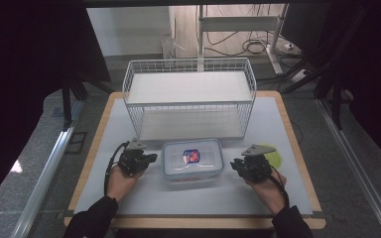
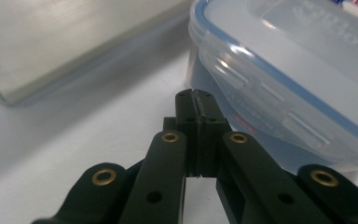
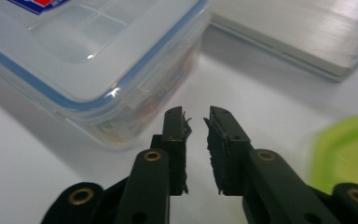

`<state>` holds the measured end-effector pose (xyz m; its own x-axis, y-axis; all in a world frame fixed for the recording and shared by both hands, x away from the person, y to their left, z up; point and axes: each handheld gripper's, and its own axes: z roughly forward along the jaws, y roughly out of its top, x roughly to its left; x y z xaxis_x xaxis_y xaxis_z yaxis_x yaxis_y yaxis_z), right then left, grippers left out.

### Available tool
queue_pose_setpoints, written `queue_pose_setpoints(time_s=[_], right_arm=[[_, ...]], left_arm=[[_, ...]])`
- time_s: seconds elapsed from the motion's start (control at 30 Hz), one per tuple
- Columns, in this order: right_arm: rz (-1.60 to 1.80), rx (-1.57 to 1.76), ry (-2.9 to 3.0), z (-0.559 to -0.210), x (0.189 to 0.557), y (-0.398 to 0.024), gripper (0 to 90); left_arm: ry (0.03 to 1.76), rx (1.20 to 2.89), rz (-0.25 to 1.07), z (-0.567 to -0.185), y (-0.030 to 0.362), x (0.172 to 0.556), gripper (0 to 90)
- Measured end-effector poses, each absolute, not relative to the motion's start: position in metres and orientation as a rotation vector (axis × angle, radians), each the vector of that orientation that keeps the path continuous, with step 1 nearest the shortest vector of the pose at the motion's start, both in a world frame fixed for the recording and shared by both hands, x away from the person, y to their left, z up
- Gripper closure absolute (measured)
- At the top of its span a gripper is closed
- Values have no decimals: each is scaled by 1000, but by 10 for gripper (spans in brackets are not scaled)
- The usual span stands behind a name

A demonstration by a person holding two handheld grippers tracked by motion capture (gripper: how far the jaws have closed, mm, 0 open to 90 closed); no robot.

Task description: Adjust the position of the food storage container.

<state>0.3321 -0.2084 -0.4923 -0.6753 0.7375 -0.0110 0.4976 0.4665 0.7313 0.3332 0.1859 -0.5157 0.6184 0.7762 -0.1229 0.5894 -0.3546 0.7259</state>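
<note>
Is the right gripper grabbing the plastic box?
Apart. In the right gripper view the right gripper has nothing between its slightly parted jaws, and white table shows between them and the lidded plastic box.

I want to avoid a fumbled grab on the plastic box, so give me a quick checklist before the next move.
1. Container lid seated on box: ok.
2. Left gripper open for a grab: not ok, jaws shut with nothing between them.
3. Right gripper open: ok, narrow gap, nothing between the pads.
4. Grippers on opposite sides of the container: ok.
5. Side latches locked: cannot tell.
6. Wire basket apart from the container: ok.
</note>
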Motion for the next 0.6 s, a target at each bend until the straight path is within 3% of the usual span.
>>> queue_pose_setpoints(time_s=[0.47, 0.6], right_arm=[[985, 963, 2475, -498, 328, -180, 832], [989, 957, 2482, -498, 328, -184, 730]], left_arm=[[1040, 2089, 260, -517, 182, 332, 900], [1026, 2085, 271, -514, 186, 329, 900]])
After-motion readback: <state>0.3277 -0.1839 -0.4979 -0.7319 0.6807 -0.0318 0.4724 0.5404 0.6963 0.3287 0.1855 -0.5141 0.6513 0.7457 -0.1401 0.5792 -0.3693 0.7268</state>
